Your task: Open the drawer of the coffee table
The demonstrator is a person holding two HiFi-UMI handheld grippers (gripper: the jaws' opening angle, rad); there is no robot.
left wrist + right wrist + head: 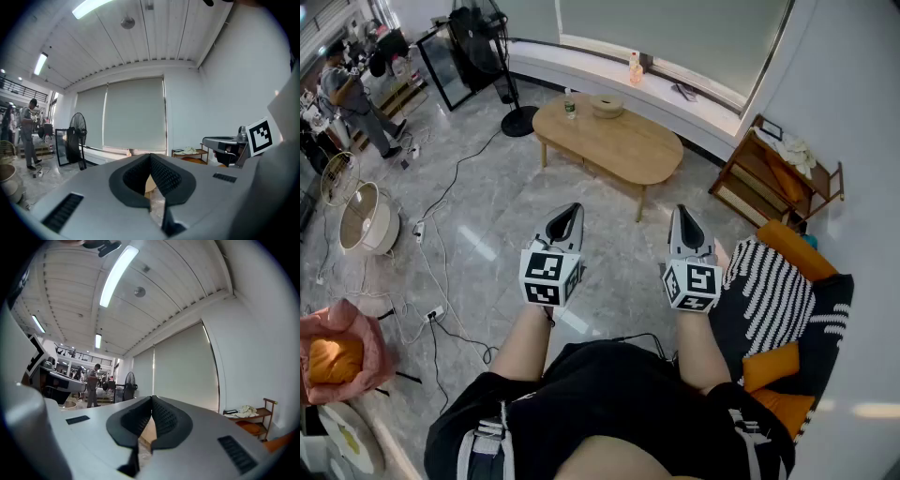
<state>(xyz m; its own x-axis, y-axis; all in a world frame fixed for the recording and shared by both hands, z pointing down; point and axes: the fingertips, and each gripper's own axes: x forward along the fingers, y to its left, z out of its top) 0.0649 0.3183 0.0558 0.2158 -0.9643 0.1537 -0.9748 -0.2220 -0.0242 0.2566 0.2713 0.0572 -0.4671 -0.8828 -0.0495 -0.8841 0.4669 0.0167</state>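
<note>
left gripper point(150, 155): jaws together | fan point(77, 127): left | right gripper point(219, 142): right

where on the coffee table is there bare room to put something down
In the head view the coffee table top is bare from its middle to its right end. Its far left end is crowded by a bottle and a round bowl.

The person wears black clothing point(619, 394) with pale grey straps point(487, 439) at the waist. The left gripper point(571, 212) and right gripper point(680, 216) are smooth grey tapered shells with black ribbed fingers point(165, 176), and each carries a white cube point(548, 277) printed with black square markers.
</note>
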